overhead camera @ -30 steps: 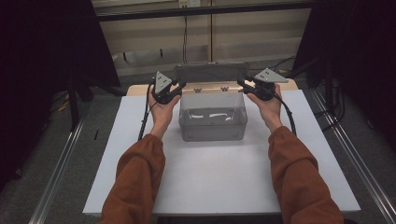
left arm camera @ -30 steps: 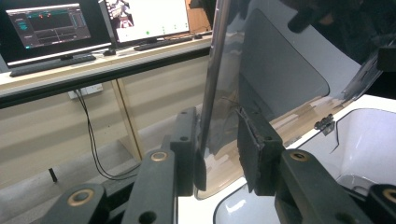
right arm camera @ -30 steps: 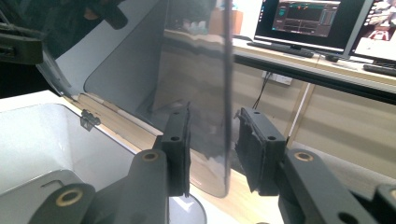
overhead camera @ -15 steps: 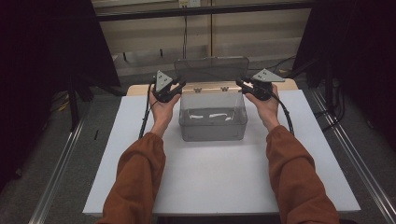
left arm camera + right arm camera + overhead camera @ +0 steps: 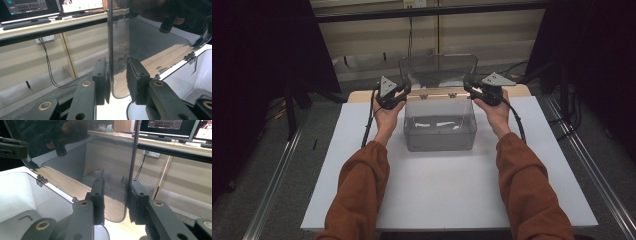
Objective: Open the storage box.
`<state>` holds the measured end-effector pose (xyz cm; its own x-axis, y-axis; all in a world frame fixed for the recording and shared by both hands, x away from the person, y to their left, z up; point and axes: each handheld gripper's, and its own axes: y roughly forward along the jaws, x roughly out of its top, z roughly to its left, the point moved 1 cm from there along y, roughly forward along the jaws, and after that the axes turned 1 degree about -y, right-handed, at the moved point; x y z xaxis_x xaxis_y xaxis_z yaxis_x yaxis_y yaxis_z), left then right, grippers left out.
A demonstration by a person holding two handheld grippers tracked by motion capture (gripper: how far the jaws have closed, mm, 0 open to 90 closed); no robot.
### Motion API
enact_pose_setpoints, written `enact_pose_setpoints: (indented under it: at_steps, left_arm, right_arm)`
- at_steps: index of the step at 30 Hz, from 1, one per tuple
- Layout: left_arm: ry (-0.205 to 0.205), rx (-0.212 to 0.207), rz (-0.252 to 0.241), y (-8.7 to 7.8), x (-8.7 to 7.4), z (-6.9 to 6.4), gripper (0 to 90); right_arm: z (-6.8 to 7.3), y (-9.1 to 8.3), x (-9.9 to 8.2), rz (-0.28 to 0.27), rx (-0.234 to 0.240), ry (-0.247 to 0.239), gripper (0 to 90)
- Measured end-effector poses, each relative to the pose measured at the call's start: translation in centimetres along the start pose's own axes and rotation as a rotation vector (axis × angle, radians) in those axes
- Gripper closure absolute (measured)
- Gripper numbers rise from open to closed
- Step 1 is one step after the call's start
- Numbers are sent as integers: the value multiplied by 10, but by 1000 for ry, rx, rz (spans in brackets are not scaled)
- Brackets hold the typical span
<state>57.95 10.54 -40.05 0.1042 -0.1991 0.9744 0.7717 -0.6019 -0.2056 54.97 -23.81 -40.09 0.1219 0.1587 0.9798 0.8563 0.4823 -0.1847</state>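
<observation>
The clear lid [image 5: 438, 70] stands raised, near upright, on its hinges at the back of the clear box [image 5: 440, 124] on the white bench [image 5: 442, 190]. The left tongs [image 5: 403, 90] grip the lid's left edge; the right tongs [image 5: 469, 85] have just been closing and grip its right edge.

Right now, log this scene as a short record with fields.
work: opening a clear box
box: on the white table, between both hands
lid: raised upright on its rear hinges
left gripper: jaws on the lid's left edge
right gripper: jaws on the lid's right edge
inside box: pale shapes, too unclear to tell
</observation>
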Motion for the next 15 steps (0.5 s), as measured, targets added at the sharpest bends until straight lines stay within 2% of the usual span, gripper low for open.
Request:
enact_pose_setpoints:
  at_steps: [1, 4, 5, 8, 12, 15]
  left_arm:
    - [-9, 0, -6, 1, 0, 0, 702]
    - [-2, -12, 6, 2, 0, 0, 701]
    - [-15, -22, 8, 2, -1, -1, 701]
    - [-5, -22, 15, 4, -1, 0, 702]
    - [-28, -22, 13, 5, -1, 0, 700]
    - [-28, -36, 25, 6, -2, 2, 700]
  right_arm:
    - [0, 0, 0, 1, 0, 0, 700]
    - [-1, 2, -1, 0, 0, 8, 701]
    - [-1, 2, -1, 1, 0, 7, 699]
    - [0, 3, -3, 7, 0, 12, 701]
    - [-1, 4, -4, 1, 2, 17, 698]
    - [-1, 5, -6, 9, 3, 22, 697]
